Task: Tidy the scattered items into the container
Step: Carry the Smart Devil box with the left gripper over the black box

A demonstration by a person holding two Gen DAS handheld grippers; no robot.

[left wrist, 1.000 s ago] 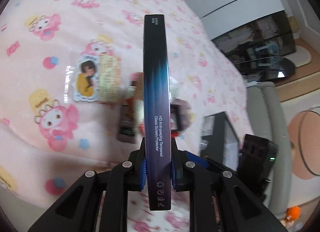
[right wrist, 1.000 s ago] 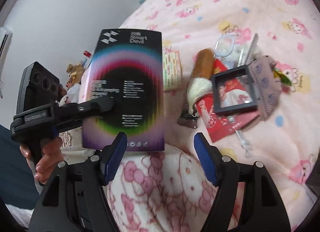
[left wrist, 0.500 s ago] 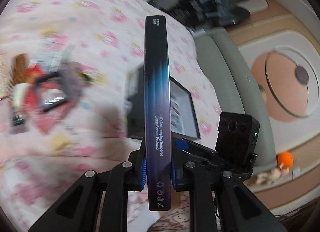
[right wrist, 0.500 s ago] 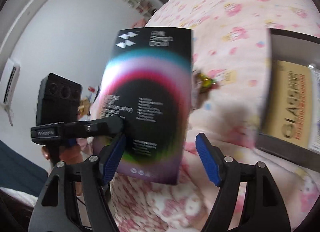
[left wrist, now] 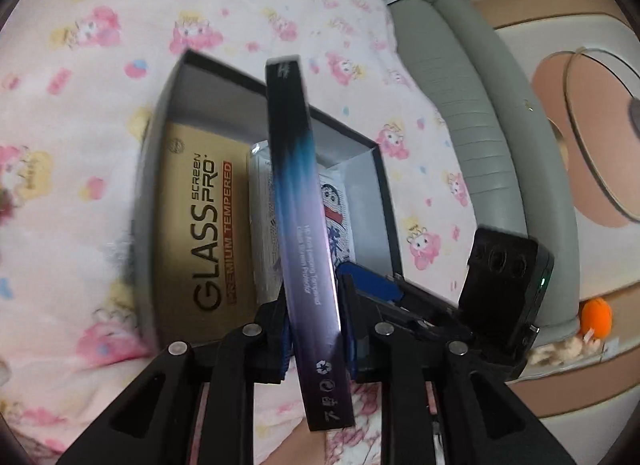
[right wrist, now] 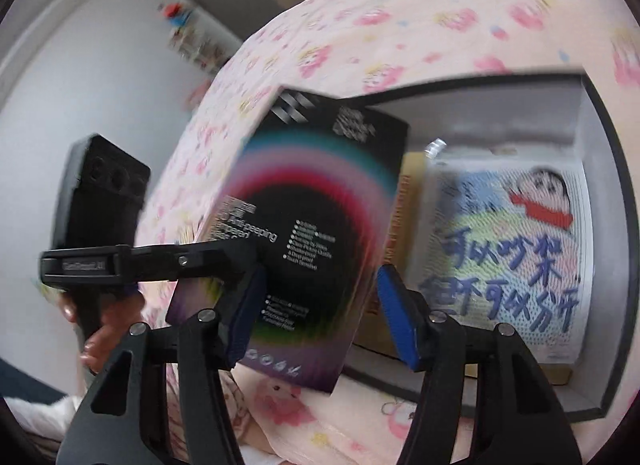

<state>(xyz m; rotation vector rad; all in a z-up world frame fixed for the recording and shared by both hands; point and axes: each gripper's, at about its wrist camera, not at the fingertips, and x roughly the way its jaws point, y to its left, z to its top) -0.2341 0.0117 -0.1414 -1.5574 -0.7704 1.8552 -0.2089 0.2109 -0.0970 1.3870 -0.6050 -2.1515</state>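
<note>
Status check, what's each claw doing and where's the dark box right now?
Left claw loosening on dark screen-protector box, over the open container. Right claw closing, empty. Gold glass pack and cartoon packet already inside.

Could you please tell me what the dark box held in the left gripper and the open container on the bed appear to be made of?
Screen protector box: probably glossy printed cardboard, given its crisp flat edges and sheen. Container: looks like matte grey rigid board, with thin straight walls and square corners. Both are judged by look only.
</note>
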